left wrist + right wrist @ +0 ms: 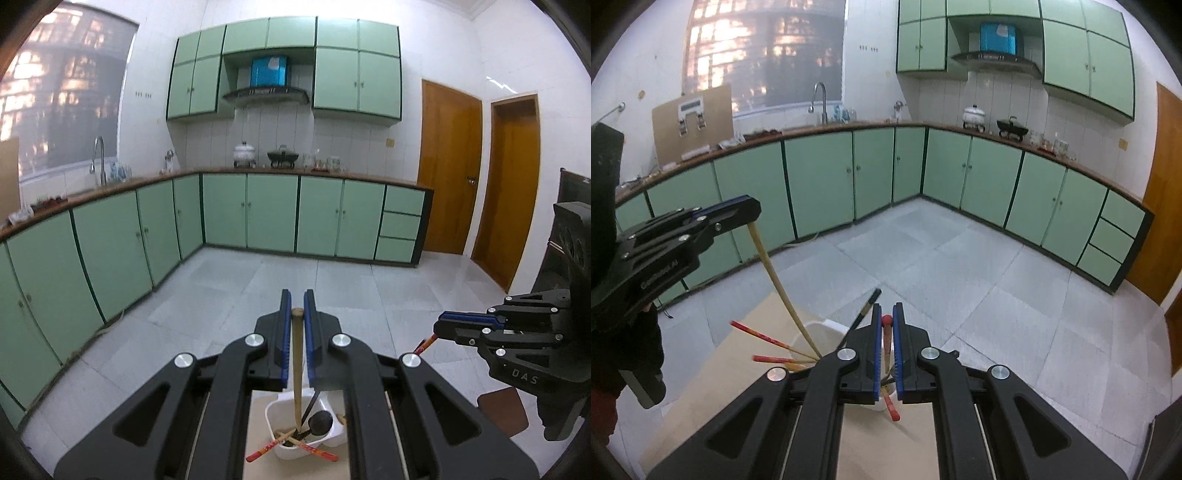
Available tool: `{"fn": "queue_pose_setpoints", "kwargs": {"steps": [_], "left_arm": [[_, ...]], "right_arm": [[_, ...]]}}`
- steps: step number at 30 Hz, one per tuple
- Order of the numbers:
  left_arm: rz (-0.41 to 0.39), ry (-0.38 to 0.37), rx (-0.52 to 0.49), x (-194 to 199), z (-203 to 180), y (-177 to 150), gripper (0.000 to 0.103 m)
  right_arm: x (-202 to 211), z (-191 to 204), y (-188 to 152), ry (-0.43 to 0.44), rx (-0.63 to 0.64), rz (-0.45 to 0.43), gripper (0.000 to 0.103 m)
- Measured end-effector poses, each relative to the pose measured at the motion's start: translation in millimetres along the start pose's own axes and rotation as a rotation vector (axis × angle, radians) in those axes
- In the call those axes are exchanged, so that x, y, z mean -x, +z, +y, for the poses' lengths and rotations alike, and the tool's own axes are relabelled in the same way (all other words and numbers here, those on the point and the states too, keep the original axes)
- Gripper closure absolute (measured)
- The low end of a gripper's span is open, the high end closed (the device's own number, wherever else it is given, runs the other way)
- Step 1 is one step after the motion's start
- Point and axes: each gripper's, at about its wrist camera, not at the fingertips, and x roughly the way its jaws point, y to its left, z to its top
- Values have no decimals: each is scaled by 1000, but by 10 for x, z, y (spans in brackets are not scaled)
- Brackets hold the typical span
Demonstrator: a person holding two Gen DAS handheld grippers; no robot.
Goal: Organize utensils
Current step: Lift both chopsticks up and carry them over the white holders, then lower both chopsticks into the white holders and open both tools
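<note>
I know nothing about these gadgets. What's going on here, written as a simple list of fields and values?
place: kitchen with green cabinets
left gripper: closed on a pale wooden stick that reaches down into the container
right gripper: closed on a red-tipped chopstick
container: white tub on a light tabletop
in the tub: red chopsticks, a dark ladle
state: several utensils already in the tub, leaning at different angles
</note>
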Motion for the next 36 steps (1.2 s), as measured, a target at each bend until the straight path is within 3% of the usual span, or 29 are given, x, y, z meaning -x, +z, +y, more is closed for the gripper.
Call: {"fn": "queue_pose_setpoints", "kwargs": {"steps": [8, 13, 15, 17, 21, 24, 27, 32, 34, 36], "left_arm": [[93, -4, 24, -373, 178, -282, 97], [133, -7, 42, -444, 258, -377, 95], [136, -1, 50, -421, 284, -371, 89], [124, 5, 66, -363, 326, -337, 72], [86, 13, 69, -137, 331, -279, 60], [67, 36, 49, 65, 290, -283, 49], [54, 46, 54, 259, 238, -302, 39], [28, 69, 73, 655, 164, -430, 19], [25, 71, 77, 756, 110, -481, 15], [24, 89, 72, 889, 53, -586, 13]], "right_arm": [[-440, -64, -174, 3, -15, 68, 97], [-500, -94, -210, 5, -23, 73, 97], [-494, -103, -198, -1, -31, 76, 96], [-419, -138, -216, -12, -37, 64, 94], [-251, -208, -250, -14, -67, 37, 82], [-45, -270, -306, -33, -88, 0, 58], [141, -308, -394, -54, -99, -18, 52], [446, -327, -629, -68, -120, -44, 30], [571, -306, -750, -76, -126, -50, 17], [694, -268, -865, -82, -125, -60, 13]]}}
